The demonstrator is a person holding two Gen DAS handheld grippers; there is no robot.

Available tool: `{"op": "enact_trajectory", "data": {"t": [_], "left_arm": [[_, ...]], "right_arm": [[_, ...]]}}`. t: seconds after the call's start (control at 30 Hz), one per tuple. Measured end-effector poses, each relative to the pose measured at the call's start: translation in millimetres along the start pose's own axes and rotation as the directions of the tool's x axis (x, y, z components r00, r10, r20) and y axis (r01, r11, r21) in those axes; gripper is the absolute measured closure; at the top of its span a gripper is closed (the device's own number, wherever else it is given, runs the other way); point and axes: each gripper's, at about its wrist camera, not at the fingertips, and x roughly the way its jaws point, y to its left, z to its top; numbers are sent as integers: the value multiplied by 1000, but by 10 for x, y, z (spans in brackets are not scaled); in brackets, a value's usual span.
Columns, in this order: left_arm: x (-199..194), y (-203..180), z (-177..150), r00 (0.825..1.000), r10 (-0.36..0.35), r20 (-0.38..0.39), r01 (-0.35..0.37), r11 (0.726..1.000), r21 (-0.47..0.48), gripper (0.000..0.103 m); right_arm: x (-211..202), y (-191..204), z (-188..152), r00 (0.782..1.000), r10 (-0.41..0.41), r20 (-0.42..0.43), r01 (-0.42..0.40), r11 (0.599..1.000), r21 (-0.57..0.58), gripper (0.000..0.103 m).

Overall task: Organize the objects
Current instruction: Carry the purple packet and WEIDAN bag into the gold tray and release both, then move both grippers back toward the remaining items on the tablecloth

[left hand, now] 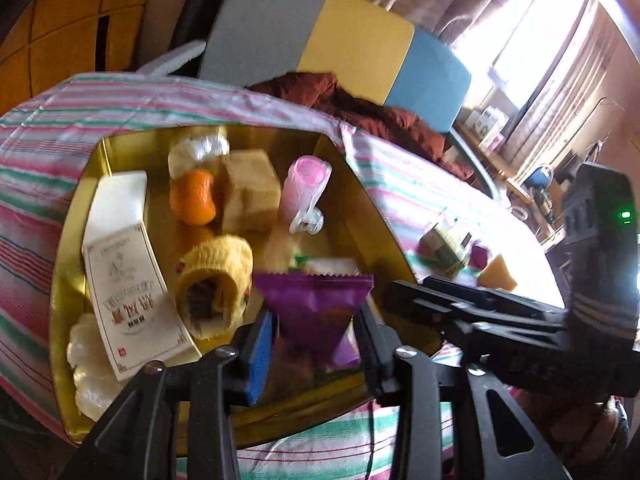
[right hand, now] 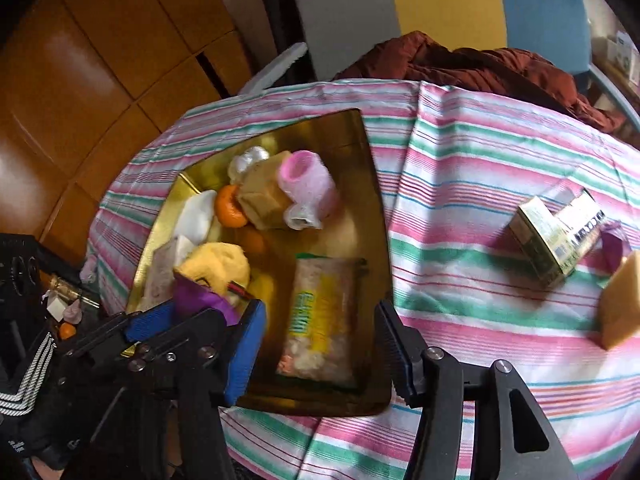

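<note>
Two grippers hang over a gold tray (right hand: pixel 376 208) on the striped tablecloth (right hand: pixel 480 168). Left gripper (left hand: pixel 316 344) pinches a purple snack packet (left hand: pixel 316 300) between its pads above the tray's near end, beside a yellow knitted roll (left hand: pixel 216 276). Right gripper (right hand: pixel 320 344) stands wide with nothing in it, above a yellow-labelled food packet (right hand: pixel 320 320) lying in the tray.

glossy gold tray (right hand: pixel 372 184), probably metal, on striped cloth (right hand: pixel 460 152).
</note>
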Motion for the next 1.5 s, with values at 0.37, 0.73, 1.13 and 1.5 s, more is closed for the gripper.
{"op": "enact_trajectory", "data": {"t": [0.37, 0.73, 1.13, 1.5], "left_arm": [[-109, 132, -170, 996, 83, 17, -83, 997, -3, 60], [-536, -181, -110, 947, 211, 240, -242, 964, 108, 59], [-488, -258, -148, 941, 256, 223, -290, 946, 141, 59], [-359, -399, -239, 959, 229, 168, -261, 945, 197, 59]], "right_arm": [[-367, 212, -137, 973, -119, 200, 151, 976, -154, 0], [-622, 323, -321, 880, -242, 410, 334, 927, -170, 0], [-469, 147, -458, 943, -170, 286, 231, 952, -198, 0], [-656, -245, -368, 916, -256, 309, 300, 948, -106, 0]]}}
